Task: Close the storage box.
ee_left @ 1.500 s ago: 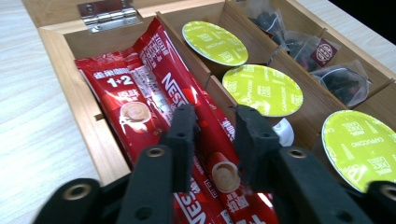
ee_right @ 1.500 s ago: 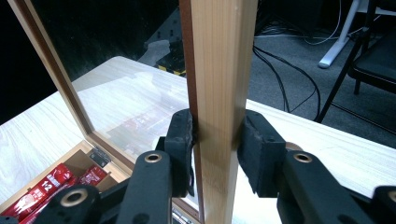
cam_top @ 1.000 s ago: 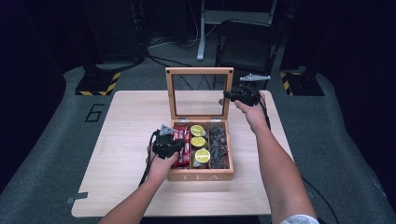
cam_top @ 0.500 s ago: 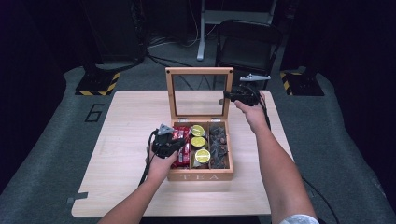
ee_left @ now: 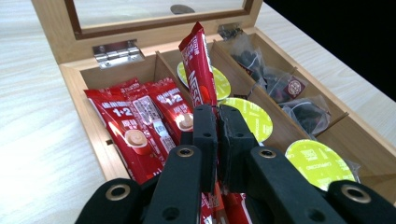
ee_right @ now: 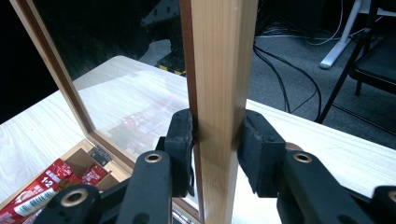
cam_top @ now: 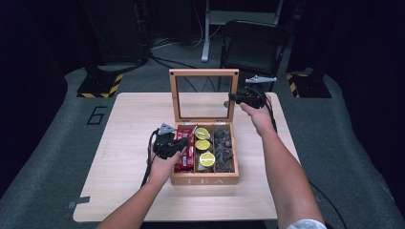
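Dark floor and a black chair (cam_top: 253, 45) lie behind the pale wooden table (cam_top: 119, 167), where a wooden tea box (cam_top: 204, 180) sits with its glass lid (cam_top: 204, 95) upright. If the right gripper (ee_right: 215, 135), clamped on the lid's side frame, slips, the lid could drop onto the left gripper (ee_left: 217, 122). That one is pinched nearly shut on a red sachet (ee_left: 199, 65) (standing tilted above the box's left compartment), which could slide free.

Right gripper (ee_right: 217, 133) jaws clamp the upright lid frame (ee_right: 219, 70).

Open tea box (cam_top: 204, 180), one red sachet (ee_left: 198, 65) lifted upright.
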`<state>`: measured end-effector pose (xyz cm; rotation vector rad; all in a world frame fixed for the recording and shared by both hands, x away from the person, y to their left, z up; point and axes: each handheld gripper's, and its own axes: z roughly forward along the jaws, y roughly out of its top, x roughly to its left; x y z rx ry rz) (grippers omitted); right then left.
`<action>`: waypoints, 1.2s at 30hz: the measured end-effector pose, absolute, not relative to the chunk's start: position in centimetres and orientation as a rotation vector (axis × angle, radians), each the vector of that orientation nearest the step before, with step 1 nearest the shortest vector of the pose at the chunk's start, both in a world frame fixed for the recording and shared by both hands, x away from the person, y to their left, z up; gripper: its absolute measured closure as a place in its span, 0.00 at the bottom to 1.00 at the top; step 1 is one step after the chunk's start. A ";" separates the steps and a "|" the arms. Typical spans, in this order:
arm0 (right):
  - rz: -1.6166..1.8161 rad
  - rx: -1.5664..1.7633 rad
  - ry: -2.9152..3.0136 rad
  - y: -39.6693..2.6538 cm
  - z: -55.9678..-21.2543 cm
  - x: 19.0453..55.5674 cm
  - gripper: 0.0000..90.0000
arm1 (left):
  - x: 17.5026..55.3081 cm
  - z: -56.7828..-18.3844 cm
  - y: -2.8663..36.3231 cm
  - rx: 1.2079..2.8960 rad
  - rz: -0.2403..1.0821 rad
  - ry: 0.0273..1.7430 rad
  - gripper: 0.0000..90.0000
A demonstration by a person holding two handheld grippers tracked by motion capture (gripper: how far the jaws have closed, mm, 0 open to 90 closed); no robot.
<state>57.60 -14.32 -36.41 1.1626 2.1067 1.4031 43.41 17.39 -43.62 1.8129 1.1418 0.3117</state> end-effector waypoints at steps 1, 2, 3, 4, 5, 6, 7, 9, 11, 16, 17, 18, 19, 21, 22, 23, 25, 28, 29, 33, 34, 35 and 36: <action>1.403 1.162 2.107 -14.3 -36.4 57.6 0.73 | 43.4 -43.5 17.5 1.805 0.312 1.140 0.96; 1.402 1.158 2.108 -14.3 -36.4 57.6 0.73 | 43.4 -43.4 17.6 1.806 0.313 1.143 0.95; 1.400 1.151 2.109 -14.4 -36.4 57.6 0.73 | 43.4 -43.4 17.7 1.804 0.313 1.145 0.96; 1.399 1.151 2.112 -14.4 -36.4 57.6 0.73 | 43.4 -43.3 17.8 1.803 0.318 1.144 0.96; 1.399 1.150 2.112 -14.4 -36.4 57.6 0.73 | 43.4 -43.2 17.9 1.804 0.314 1.146 0.96; 1.399 1.151 2.112 -14.4 -36.4 57.6 0.73 | 43.4 -43.1 18.0 1.803 0.320 1.147 0.95; 1.399 1.152 2.113 -14.4 -36.4 57.6 0.73 | 43.4 -43.0 18.2 1.801 0.324 1.144 0.96; 1.399 1.152 2.113 -14.4 -36.4 57.6 0.73 | 43.4 -42.8 18.5 1.785 0.326 1.154 0.96; 1.399 1.151 2.114 -14.4 -36.4 57.6 0.73 | 43.4 -42.7 18.9 1.788 0.331 1.154 0.96; 1.399 1.150 2.112 -14.4 -36.4 57.6 0.73 | 43.4 -42.5 19.6 1.783 0.343 1.161 0.96; 1.400 1.150 2.111 -14.4 -36.4 57.6 0.73 | 43.4 -42.4 19.7 1.782 0.340 1.166 0.96; 1.400 1.150 2.111 -14.4 -36.4 57.6 0.73 | 43.3 -42.3 19.9 1.779 0.345 1.165 0.96; 1.399 1.154 2.112 -14.3 -36.4 57.6 0.73 | 43.3 -42.3 20.0 1.774 0.345 1.167 0.96; 1.398 1.152 2.112 -14.3 -36.4 57.6 0.73 | 43.3 -42.2 20.4 1.771 0.353 1.170 0.96; 1.398 1.153 2.112 -14.3 -36.4 57.5 0.73 | 43.3 -42.1 20.6 1.766 0.354 1.175 0.96; 1.398 1.153 2.113 -14.3 -36.4 57.5 0.73 | 43.3 -42.1 20.8 1.765 0.359 1.179 0.96; 1.397 1.152 2.113 -14.3 -36.3 57.5 0.73 | 43.4 -42.0 21.3 1.758 0.367 1.187 0.96; 1.396 1.151 2.114 -14.3 -36.3 57.5 0.73 | 43.4 -41.9 22.0 1.750 0.380 1.197 0.96; 1.396 1.151 2.114 -14.3 -36.3 57.5 0.73 | 43.4 -41.8 22.3 1.755 0.378 1.199 0.96; 1.395 1.150 2.114 -14.3 -36.3 57.5 0.73 | 43.4 -41.7 23.2 1.749 0.392 1.208 0.96; 1.396 1.150 2.114 -14.3 -36.3 57.5 0.73 | 43.3 -41.7 23.4 1.754 0.393 1.210 0.96; 1.396 1.150 2.114 -14.3 -36.3 57.5 0.73 | 43.3 -41.7 23.6 1.752 0.400 1.211 0.96; 1.396 1.150 2.114 -14.3 -36.3 57.5 0.73 | 43.3 -41.6 23.8 1.751 0.399 1.216 0.96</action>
